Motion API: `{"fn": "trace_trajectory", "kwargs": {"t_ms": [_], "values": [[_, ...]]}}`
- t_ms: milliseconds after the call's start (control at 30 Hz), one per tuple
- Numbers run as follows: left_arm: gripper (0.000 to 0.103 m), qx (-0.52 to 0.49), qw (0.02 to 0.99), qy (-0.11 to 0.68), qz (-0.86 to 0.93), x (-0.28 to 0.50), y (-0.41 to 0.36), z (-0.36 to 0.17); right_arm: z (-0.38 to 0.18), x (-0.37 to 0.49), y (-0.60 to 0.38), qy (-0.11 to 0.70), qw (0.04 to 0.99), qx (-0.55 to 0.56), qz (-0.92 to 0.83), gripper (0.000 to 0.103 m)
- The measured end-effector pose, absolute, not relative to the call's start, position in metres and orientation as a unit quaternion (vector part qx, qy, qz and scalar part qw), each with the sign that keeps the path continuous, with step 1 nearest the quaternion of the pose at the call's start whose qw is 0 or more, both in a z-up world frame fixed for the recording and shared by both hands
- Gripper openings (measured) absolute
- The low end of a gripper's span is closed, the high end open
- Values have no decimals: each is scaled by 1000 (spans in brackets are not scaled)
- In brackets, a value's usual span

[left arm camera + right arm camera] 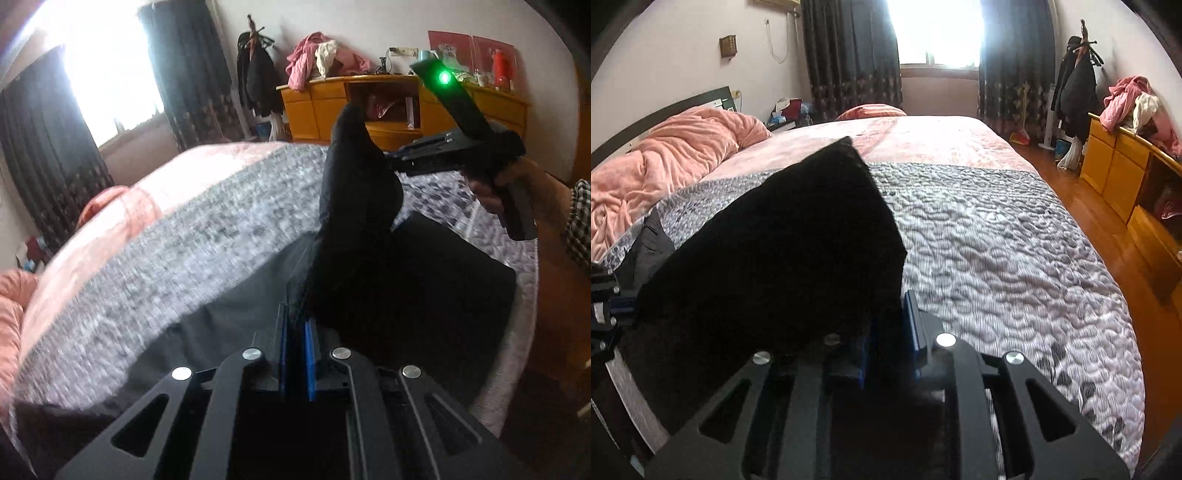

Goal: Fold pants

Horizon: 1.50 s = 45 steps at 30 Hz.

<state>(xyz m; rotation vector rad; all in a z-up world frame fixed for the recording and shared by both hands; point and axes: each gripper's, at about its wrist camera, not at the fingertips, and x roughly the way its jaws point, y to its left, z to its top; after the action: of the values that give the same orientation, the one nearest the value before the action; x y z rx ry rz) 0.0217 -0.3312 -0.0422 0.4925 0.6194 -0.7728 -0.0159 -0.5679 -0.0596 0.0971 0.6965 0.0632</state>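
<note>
— So, the left tongs (295, 332): what state are they in?
— Clenched. In the left wrist view the blue pads (309, 354) stand almost together, with dark cloth of the black pants (354, 206) pinched between them.
— And the right tongs (890, 332)?
— Slightly parted, yet the pants (783, 251) run down into the gap. In the right wrist view the cloth covers the left finger, and only the right blue pad (911, 321) shows clearly. I read it as a grip on the pants, though a loose one.
— Where are the pants, then?
— Lifted between both tongs above the bed (997, 240). From the left side, a raised peak of cloth stands up beside the right tongs (391, 155), which a hand (517, 184) with a checked sleeve (580, 221) holds. A green light (444, 77) glows on top of that device. The lower part of the pants lies dark on the grey quilted bedspread (166, 258).
— And beyond?
— A pink blanket (665, 162) is bunched near the headboard, dark curtains (849, 55) frame a bright window (938, 29), and a yellow wooden dresser (1115, 173) carries a heap of pink clothes (1130, 99).
</note>
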Motion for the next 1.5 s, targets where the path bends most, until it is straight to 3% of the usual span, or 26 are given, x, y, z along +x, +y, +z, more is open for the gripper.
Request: {"fn": "trace_trajectory", "kwargs": {"t_ms": [100,233,467,733,800,833,867,1133,1500], "values": [[7,235,849,304,-362,4,-332,-59,-66,-31,-567,346,937,39,19,33],[7,221,847,329,-354,-7,-329,-79,-79,-54,-571,365,928,64,27,36],[11,234,836,349,-352,-34,-331,-105,-115,-95,-579,433,896,102,17,52],[18,230,825,377,-352,-51,-333,-130,-129,-151,-604,482,860,154,-64,55],[19,237,824,375,-352,-52,-334,-135,-125,-169,-611,468,854,221,-55,61],[19,238,824,375,-352,-51,-333,-136,-122,-179,-608,455,851,260,-33,71],[19,234,825,375,-352,-51,-333,-137,-120,-184,-603,447,850,280,-17,73],[21,226,823,380,-356,-52,-334,-136,-143,-182,-551,463,826,321,-11,73],[24,207,821,392,-359,-43,-327,-136,-162,-193,-575,429,803,413,-20,79]]}}
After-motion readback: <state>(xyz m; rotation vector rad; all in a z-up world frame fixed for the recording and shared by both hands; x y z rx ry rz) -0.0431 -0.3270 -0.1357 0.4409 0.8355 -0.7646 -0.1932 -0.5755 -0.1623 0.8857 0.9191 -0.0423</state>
